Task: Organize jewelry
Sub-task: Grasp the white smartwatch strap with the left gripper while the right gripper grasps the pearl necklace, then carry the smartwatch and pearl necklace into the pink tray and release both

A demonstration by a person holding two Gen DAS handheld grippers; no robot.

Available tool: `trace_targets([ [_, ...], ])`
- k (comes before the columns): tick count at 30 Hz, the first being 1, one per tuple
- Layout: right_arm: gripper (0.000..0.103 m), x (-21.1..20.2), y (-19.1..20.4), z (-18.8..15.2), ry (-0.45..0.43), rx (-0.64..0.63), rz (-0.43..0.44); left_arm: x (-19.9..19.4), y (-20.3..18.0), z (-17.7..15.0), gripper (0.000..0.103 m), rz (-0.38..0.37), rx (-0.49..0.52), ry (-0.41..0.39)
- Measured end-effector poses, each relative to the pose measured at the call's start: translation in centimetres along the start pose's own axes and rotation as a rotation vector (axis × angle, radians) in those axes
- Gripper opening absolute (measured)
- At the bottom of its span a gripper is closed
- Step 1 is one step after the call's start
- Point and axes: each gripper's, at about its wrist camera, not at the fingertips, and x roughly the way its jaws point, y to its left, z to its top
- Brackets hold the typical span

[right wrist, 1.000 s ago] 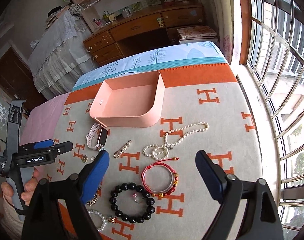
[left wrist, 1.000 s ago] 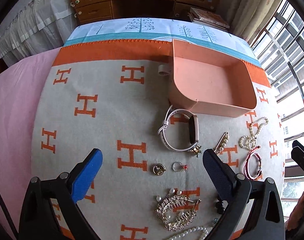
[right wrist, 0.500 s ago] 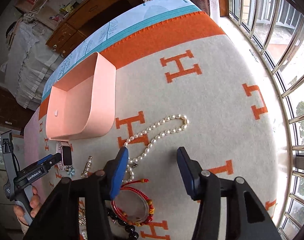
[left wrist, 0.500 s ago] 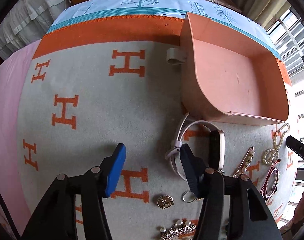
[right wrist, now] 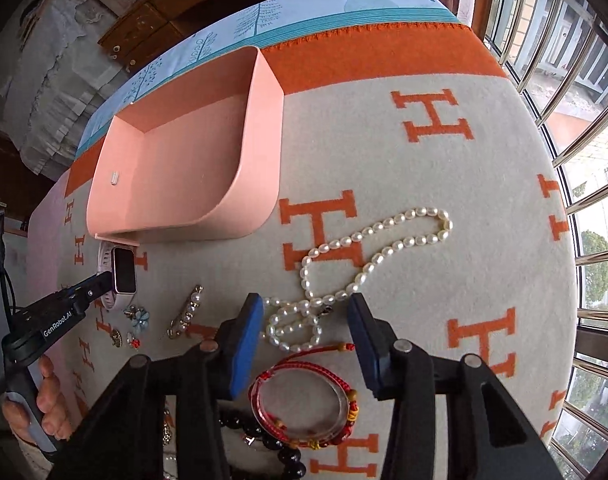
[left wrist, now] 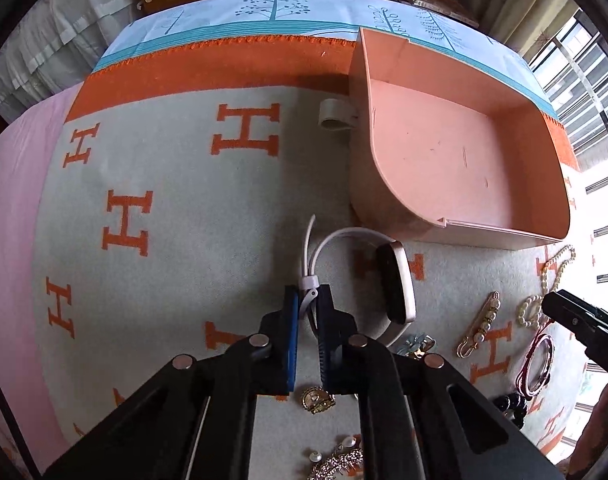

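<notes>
A white-strapped watch (left wrist: 396, 284) lies on the H-patterned blanket just in front of the empty pink tray (left wrist: 500, 236). My left gripper (left wrist: 308, 300) points steeply down and is shut on the strap near its buckle. In the right wrist view the same watch (right wrist: 123, 268) shows with the left gripper (right wrist: 95, 284) at it. My right gripper (right wrist: 304, 304) hangs low over the pearl necklace (right wrist: 384, 248). Its jaws are closing, with the necklace's coiled end (right wrist: 293, 326) between them; the pads are not pressing on it.
A red cord bracelet (right wrist: 304, 400), black beads (right wrist: 287, 456), a pearl pin (left wrist: 480, 324), a flower brooch (right wrist: 137, 316), a gold brooch (left wrist: 316, 398) and a crystal comb (left wrist: 340, 464) lie on the blanket. A person's hand (right wrist: 43, 400) holds the left gripper. A barred window runs along the right.
The left gripper came down and forward onto the watch and shut on its strap. The right gripper sank over the pearl necklace and its jaws narrowed.
</notes>
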Motion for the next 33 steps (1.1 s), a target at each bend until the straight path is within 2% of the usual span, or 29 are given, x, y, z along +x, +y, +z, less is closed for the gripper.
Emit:
trace_targets([
  [5,0.039,0.3,1.8,-0.3,-0.036,-0.061,-0.114,-3.3,0.6,-1.3,0.006,0.002,-0.003,-0.082],
  [8,0.032,0.6,3.2,-1.1,-0.067,-0.146,-0.207,-5.6,0.4,-2.2,0.006,0.046,0.009,-0.158],
  [10,0.021,0.6,3.6,-1.4,-0.082,-0.176,-0.232,-7.0,0.7,-2.8,0.006,0.075,0.017,-0.208],
  [12,0.013,0.5,3.4,-1.5,-0.090,-0.184,-0.230,-8.0,0.7,-3.2,0.006,0.097,0.020,-0.251],
  [14,0.010,0.3,3.1,-1.5,-0.100,-0.181,-0.223,-9.3,1.3,-3.9,0.006,0.110,0.025,-0.285],
  [23,0.008,0.3,4.5,-2.2,-0.158,-0.193,-0.194,-13.0,1.7,-5.9,0.006,0.159,0.044,-0.401],
  [33,0.008,-6.8,6.3,-2.0,-0.313,-0.220,-0.097,-14.3,0.8,-5.4,0.006,0.130,0.053,-0.441],
])
